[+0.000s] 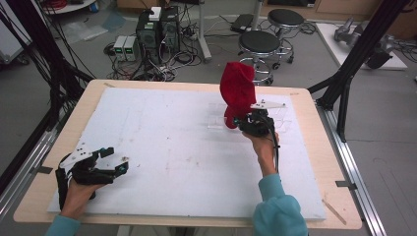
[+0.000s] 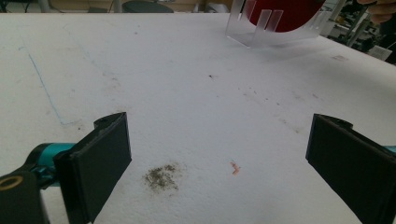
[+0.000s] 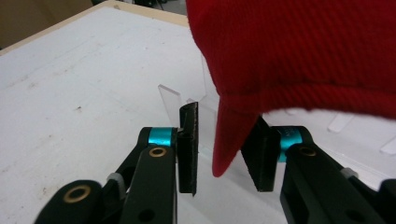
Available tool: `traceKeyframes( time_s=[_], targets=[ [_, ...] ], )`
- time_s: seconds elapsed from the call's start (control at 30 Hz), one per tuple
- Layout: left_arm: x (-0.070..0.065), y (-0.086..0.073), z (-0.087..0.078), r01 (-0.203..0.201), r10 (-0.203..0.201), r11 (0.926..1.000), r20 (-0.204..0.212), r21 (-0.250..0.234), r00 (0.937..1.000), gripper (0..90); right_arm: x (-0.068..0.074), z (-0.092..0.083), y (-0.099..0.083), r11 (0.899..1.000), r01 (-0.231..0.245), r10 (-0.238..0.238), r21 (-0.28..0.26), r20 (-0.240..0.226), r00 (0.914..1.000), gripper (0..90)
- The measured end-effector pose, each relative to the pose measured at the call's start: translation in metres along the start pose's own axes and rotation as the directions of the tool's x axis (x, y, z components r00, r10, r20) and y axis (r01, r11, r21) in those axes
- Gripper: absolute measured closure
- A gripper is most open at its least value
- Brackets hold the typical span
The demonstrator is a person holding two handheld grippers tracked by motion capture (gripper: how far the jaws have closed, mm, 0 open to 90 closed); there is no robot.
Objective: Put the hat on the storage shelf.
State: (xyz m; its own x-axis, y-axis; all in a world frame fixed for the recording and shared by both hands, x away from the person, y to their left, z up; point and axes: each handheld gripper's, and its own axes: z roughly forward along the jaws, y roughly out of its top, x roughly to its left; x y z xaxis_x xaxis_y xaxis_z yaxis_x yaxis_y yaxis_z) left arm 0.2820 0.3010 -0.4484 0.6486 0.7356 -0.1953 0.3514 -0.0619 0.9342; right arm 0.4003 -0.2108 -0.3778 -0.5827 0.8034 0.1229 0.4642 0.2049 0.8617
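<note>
Red cap (image 1: 237, 87) raised over clear stand (image 1: 216, 118) at far right of white board (image 1: 162, 147), brim between slightly parted right gripper (image 1: 241, 123) jaws (contact unclear), left gripper (image 1: 114, 160) spread, near left.

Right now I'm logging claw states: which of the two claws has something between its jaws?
The right claw, over the far right of the table, with the red cloth between its jaws. The left claw is wide open over bare white board.

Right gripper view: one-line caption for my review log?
Black two-jaw right gripper pinching a red fabric cap above a clear acrylic stand.
</note>
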Motion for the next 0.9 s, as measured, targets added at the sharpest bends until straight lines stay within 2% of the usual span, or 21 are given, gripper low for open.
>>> traceKeyframes(
  time_s=[0.2,0.27,0.37,0.43,0.53,0.6,0.7,0.8,0.87,0.9],
  targets=[
    [0.001,0.000,-0.001,0.003,-0.003,1.0000,0.000,-0.008,1.0000,7.0,-0.002,-0.009,-0.010,0.999,-0.029,0.030,-0.015,0.043,0.9986,38.5],
    [0.001,0.000,-0.001,-0.004,0.004,1.0000,-0.004,-0.009,1.0000,7.0,-0.002,-0.015,-0.012,0.999,-0.033,0.033,-0.004,0.057,0.9978,29.3],
    [-0.001,-0.001,-0.004,-0.040,0.040,0.9991,-0.038,-0.016,0.9985,7.0,0.001,-0.026,-0.012,0.999,-0.033,0.034,-0.018,0.052,0.9981,24.0],
    [-0.001,-0.001,-0.005,-0.062,0.061,0.9979,-0.065,-0.019,0.9961,7.0,0.004,-0.036,-0.012,0.999,-0.015,0.016,-0.029,0.060,0.9981,21.9],
    [-0.003,-0.002,-0.006,-0.067,0.064,0.9972,-0.079,-0.033,0.9948,7.0,0.008,-0.053,-0.012,0.998,0.010,-0.006,-0.055,0.059,0.9983,21.1],
    [-0.004,-0.002,-0.007,-0.077,0.073,0.9961,-0.082,-0.044,0.9939,7.0,0.010,-0.066,-0.012,0.996,0.002,0.002,-0.084,0.050,0.9987,19.2],
    [-0.004,-0.003,-0.007,-0.077,0.072,0.9957,-0.089,-0.051,0.9935,7.2,0.016,-0.086,-0.013,0.991,0.018,-0.012,-0.132,0.044,0.9990,17.9],
    [-0.004,-0.003,-0.008,-0.081,0.075,0.9948,-0.095,-0.062,0.9927,7.2,0.022,-0.106,-0.018,0.983,0.054,-0.047,-0.177,0.042,0.9980,17.3],
    [-0.004,-0.004,-0.009,-0.075,0.069,0.9947,-0.091,-0.070,0.9935,7.2,0.022,-0.115,-0.025,0.984,0.066,-0.061,-0.165,0.030,0.9976,16.4],
    [-0.003,-0.004,-0.010,-0.071,0.064,0.9949,-0.092,-0.073,0.9937,7.2,0.022,-0.119,-0.030,0.985,0.080,-0.073,-0.154,0.053,0.9959,15.3]
  ],
)
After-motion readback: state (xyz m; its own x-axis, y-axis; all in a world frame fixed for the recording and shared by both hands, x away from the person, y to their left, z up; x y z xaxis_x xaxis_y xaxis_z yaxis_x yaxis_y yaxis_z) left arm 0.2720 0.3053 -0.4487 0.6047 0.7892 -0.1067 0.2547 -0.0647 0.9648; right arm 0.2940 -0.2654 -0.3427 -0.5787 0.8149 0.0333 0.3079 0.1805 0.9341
